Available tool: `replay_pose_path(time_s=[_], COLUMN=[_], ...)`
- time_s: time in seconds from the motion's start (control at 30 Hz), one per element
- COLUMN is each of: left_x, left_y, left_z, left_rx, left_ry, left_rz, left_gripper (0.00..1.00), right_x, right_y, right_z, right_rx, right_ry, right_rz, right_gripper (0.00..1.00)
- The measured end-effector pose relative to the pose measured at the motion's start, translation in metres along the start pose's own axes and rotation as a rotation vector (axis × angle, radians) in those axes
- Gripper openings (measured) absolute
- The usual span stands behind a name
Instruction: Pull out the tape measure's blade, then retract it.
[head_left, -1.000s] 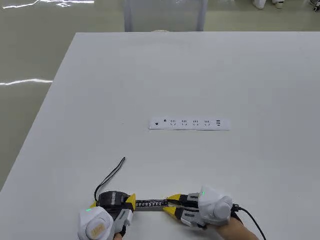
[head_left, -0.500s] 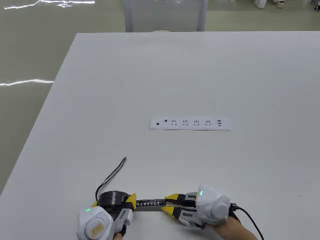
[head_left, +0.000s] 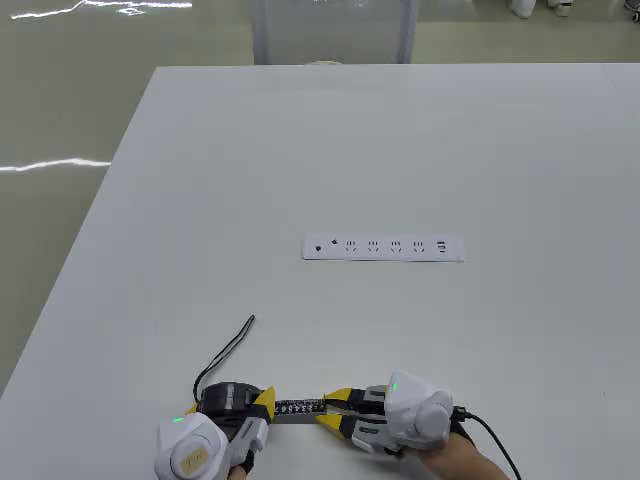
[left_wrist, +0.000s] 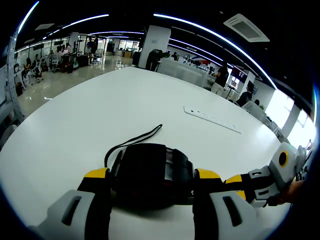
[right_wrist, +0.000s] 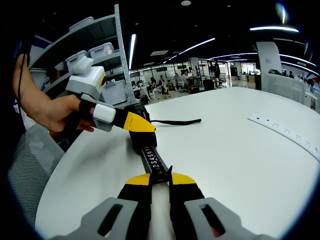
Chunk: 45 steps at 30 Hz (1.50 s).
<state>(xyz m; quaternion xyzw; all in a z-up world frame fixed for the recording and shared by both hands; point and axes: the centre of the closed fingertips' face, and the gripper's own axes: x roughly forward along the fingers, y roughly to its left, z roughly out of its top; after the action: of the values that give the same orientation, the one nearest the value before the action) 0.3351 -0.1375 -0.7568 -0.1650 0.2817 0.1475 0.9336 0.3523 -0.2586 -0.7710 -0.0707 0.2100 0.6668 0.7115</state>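
Tape measure case clamped in L gripper; R gripper pinching blade tip, partly out

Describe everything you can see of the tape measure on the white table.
The tape measure has a black, rounded, plastic-looking case lying on the white table near its front edge, clamped by the left hand-held gripper between yellow-tipped jaws. A thin black wrist strap loops from the case across the table. Its blade, dark with pale numerals, is drawn out a short way, running straight to the right hand-held gripper, which pinches its end.
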Motion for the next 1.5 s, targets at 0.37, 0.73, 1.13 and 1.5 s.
replay_pose_path(time_s=[0.37, 0.73, 1.13, 1.5], left_x=[0.000, 0.000, -0.001, -0.001], left_y=[0.000, 0.001, 0.001, 0.001], left_z=[0.000, 0.000, 0.000, 0.000], left_rx=[-0.004, -0.011, -0.015, -0.019], left_ry=[-0.001, -0.001, 0.000, 0.000], left_rz=[-0.006, -0.011, -0.014, -0.015], left_gripper=[0.63, 0.63, 0.63, 0.64], right_x=[0.009, 0.016, 0.028, 0.039], right_y=[0.003, 0.008, 0.012, 0.015], right_z=[0.001, 0.005, 0.008, 0.011], right_rx=[-0.003, -0.005, -0.007, -0.017], right_ry=[0.000, -0.005, -0.007, -0.004], right_rz=[0.009, 0.015, 0.019, 0.021], right_gripper=[0.11, 0.12, 0.11, 0.11])
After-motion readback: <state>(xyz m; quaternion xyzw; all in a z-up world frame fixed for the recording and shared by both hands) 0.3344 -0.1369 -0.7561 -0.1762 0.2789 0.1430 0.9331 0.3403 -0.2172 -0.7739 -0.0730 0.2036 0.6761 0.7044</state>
